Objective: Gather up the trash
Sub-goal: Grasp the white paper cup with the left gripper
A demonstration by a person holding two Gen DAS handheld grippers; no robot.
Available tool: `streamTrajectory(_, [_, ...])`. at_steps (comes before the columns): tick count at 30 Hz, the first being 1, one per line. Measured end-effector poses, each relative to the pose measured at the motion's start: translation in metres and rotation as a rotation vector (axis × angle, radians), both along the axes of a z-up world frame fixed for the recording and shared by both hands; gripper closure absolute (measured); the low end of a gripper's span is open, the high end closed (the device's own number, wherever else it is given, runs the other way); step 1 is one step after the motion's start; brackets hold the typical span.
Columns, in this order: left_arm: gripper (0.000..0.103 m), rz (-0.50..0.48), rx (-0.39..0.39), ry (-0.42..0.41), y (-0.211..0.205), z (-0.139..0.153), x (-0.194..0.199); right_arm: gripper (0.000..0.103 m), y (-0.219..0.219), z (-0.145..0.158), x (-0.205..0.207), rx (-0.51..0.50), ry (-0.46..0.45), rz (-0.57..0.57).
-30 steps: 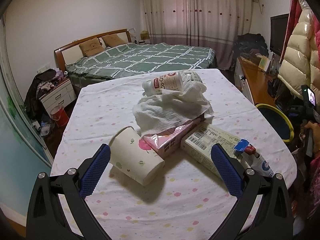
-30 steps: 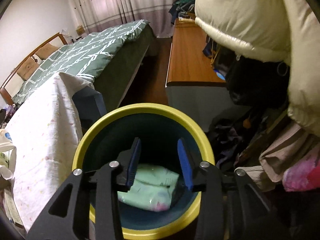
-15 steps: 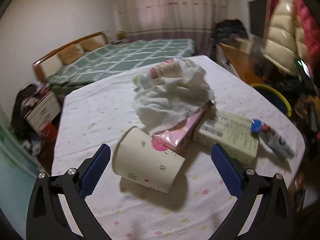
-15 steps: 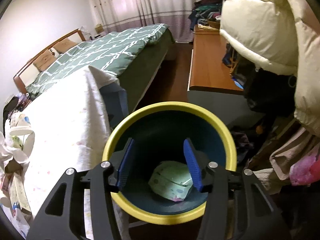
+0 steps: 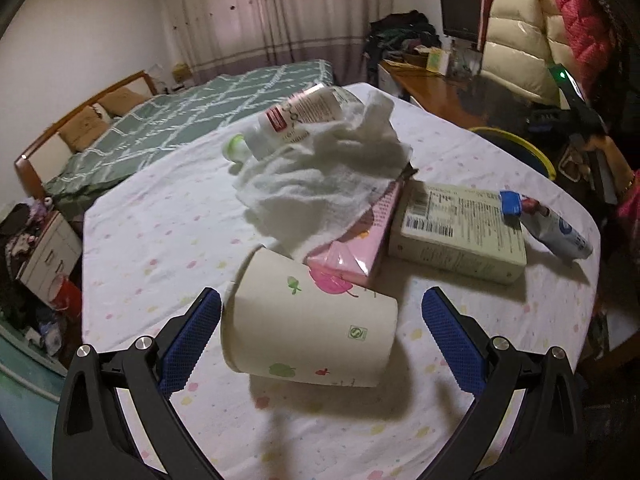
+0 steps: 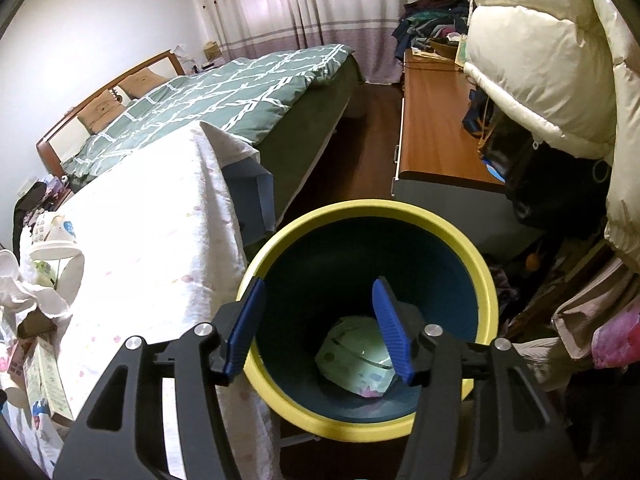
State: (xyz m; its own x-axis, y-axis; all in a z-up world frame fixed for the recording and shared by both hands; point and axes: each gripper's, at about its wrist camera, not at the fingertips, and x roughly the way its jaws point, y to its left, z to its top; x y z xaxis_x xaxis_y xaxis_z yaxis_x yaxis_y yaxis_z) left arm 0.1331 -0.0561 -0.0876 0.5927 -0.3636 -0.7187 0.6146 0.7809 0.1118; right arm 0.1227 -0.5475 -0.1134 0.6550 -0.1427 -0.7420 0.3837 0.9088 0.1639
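Note:
A paper cup (image 5: 312, 326) lies on its side on the table's dotted cloth (image 5: 160, 240). My left gripper (image 5: 320, 332) is open, its blue pads on either side of the cup, not touching. Behind it lie a pink packet (image 5: 360, 244), a white towel (image 5: 320, 176), a plastic bottle (image 5: 296, 116), a pale box (image 5: 456, 232) and a blue-capped tube (image 5: 548, 224). My right gripper (image 6: 320, 324) is open and empty above the yellow-rimmed bin (image 6: 360, 212), which holds a pale green wrapper (image 6: 356, 364).
The bin (image 5: 516, 148) stands off the table's right edge. A wooden desk (image 6: 436, 120) and hanging puffer coats (image 6: 540, 60) lie to the right. A green-quilted bed (image 5: 192, 112) is behind the table, and a nightstand (image 5: 48, 256) at left.
My left gripper has moved in toward the paper cup, now between its pads. My right gripper has let the green wrapper fall into the bin, opened wider and pulled up and back.

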Motion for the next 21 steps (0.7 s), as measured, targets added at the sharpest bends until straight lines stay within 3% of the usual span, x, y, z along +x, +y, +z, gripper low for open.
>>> streamTrajectory(9, [0.004,-0.036,0.081,-0.013,0.001,-0.011,0.002,0.049,0.010,-0.001,-0.002,0.010,-0.003,0.021])
streamTrajectory(13, [0.004,-0.041,0.025,0.024,0.008,-0.014,0.006,0.049,0.010,-0.002,-0.001,0.016,-0.001,0.026])
streamTrajectory(15, [0.004,-0.040,0.041,0.030,0.007,-0.019,0.008,0.049,0.011,-0.003,0.000,0.024,-0.001,0.028])
streamTrajectory(17, [0.007,-0.047,0.047,0.036,0.009,-0.021,0.008,0.049,0.014,-0.002,-0.001,0.025,-0.005,0.037])
streamTrajectory(19, [0.018,-0.064,0.032,0.046,0.011,-0.020,0.004,0.049,0.014,-0.001,-0.001,0.025,-0.009,0.043])
streamTrajectory(21, [0.019,-0.067,0.006,0.053,0.015,-0.017,0.002,0.049,0.015,0.001,-0.003,0.029,-0.016,0.044])
